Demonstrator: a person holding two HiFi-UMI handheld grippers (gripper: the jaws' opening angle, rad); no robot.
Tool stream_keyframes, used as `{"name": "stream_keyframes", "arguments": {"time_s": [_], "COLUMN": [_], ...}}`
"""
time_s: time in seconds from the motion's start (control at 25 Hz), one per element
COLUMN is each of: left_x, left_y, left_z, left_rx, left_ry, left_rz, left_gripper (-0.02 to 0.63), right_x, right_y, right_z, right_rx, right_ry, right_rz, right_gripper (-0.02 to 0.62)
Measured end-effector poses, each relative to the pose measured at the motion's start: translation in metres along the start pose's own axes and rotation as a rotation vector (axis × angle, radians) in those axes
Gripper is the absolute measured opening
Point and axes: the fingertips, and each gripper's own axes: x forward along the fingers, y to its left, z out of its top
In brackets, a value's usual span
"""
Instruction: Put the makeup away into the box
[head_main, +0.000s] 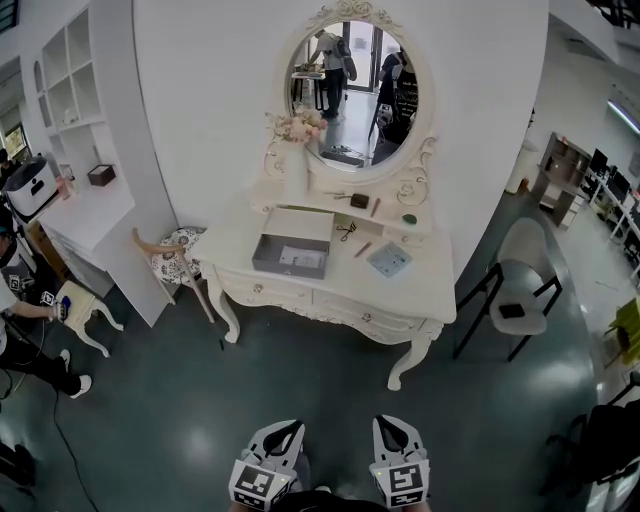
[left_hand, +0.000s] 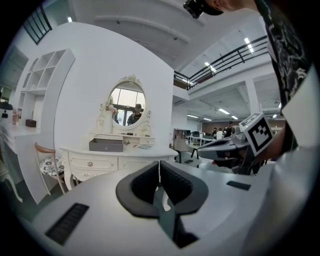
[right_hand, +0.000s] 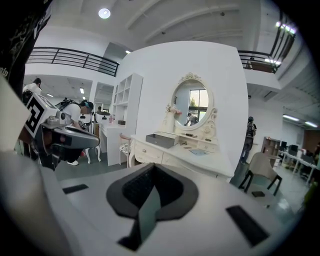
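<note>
Chair (head_main: 522, 292), stool (head_main: 178, 256) flanking dressing table (head_main: 238, 250), box (head_main: 288, 269) atop

White left claw (head_main: 283, 437) and right claw (head_main: 396, 432), black-padded

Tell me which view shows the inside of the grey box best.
The head view: it looks down into the open grey box, so its floor shows. Both gripper views see only its outer wall, small and far off.

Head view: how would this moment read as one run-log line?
left gripper: shut, empty | right gripper: shut, empty | box: open on dressing table | makeup: outside box
</note>
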Motion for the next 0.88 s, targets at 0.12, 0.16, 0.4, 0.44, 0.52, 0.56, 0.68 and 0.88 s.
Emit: {"name": "stream_keyframes", "arguments": {"time_s": [0.12, 0.16, 0.4, 0.44, 0.52, 0.56, 0.68, 0.88], "left_x": [0.013, 0.016, 0.041, 0.045, 0.053, 0.057, 0.069, 0.086], "left_y": [0.008, 0.011, 0.039, 0.044, 0.052, 0.056, 0.069, 0.097], "left_z": [0.005, 0.008, 0.015, 0.017, 0.02, 0.023, 0.03, 0.039], "left_rx": [0.014, 0.01, 0.033, 0.034, 0.033, 0.029, 0.04, 0.068], "left_ry": [0.017, 0.021, 0.02, 0.017, 0.01, 0.009, 0.003, -0.008], "left_rz": [-0.003, -0.005, -0.021, -0.025, -0.035, -0.041, -0.063, -0.087], "left_gripper": [0.021, 0.021, 0.021, 0.021, 0.021, 0.021, 0.021, 0.021], "right_x": [0.015, 0.02, 0.05, 0.055, 0.064, 0.069, 0.084, 0.108], "right_y": [-0.006, -0.007, -0.015, -0.017, -0.018, -0.019, -0.022, -0.023], "right_z": [0.004, 0.006, 0.018, 0.021, 0.025, 0.028, 0.035, 0.046], "right_rx": [0.008, 0.009, 0.01, 0.009, 0.009, 0.009, 0.006, 0.004], "right_ry": [0.002, 0.003, 0.001, 0.001, 0.003, 0.003, 0.001, -0.003], "right_rz": [0.001, 0.0, -0.016, -0.02, -0.027, -0.032, -0.049, -0.075], "right_gripper": [0.009, 0.009, 0.009, 0.009, 0.009, 0.009, 0.009, 0.009]}}
